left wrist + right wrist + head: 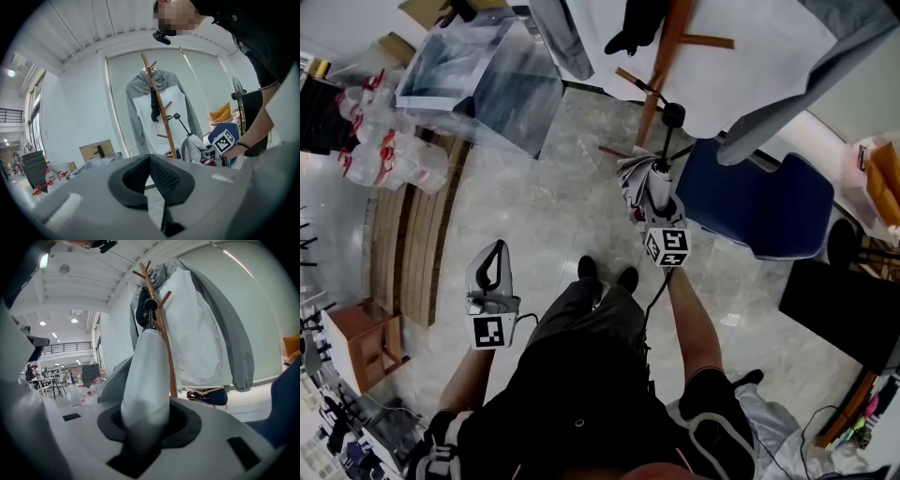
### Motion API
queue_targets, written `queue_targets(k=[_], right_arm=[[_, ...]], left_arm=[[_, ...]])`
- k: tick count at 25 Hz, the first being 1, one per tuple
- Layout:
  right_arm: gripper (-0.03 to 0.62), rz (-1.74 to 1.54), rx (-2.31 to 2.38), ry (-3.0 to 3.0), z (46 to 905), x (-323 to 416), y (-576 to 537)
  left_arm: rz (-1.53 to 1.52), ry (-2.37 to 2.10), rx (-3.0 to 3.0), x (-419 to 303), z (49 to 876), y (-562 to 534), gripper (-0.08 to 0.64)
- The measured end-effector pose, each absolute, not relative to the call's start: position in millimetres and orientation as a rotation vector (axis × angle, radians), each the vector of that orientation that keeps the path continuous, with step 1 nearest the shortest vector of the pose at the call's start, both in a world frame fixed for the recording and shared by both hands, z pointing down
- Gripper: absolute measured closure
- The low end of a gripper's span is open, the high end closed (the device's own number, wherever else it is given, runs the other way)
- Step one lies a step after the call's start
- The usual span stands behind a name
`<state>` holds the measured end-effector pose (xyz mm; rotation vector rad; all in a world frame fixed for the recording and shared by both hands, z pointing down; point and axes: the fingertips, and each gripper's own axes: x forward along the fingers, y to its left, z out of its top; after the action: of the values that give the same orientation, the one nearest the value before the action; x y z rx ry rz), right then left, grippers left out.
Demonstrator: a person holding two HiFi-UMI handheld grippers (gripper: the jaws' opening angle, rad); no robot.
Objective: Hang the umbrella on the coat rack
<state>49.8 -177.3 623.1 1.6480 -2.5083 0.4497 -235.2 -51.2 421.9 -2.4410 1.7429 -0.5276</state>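
A folded grey-white umbrella (649,183) points up toward the wooden coat rack (664,56), its black handle (673,114) close to the pole. My right gripper (661,208) is shut on the umbrella's canopy (147,376), which fills the space between the jaws in the right gripper view. The rack (161,329) stands just behind the canopy, with a grey-white jacket (201,333) hanging on it. My left gripper (494,247) is held lower at the left, shut with nothing in it (150,159). In its view the rack (161,112) and the umbrella (192,147) are ahead to the right.
A blue chair (759,202) stands right beside the rack's base. A plastic-wrapped bundle (487,75), water bottles (380,150) and a wooden pallet (412,234) lie to the left. A black case (844,309) sits at the right. A standing fan (237,91) is beyond the chair.
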Motion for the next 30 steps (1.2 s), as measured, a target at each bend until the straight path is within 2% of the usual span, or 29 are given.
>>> queue_targets(k=[30], right_arm=[[0.459,0.451,1.666,-2.397,649.1,57.4,-199.9]], left_arm=[[-0.533,1.765,-2.434,-237.4,425.7,-55.5,0.558]])
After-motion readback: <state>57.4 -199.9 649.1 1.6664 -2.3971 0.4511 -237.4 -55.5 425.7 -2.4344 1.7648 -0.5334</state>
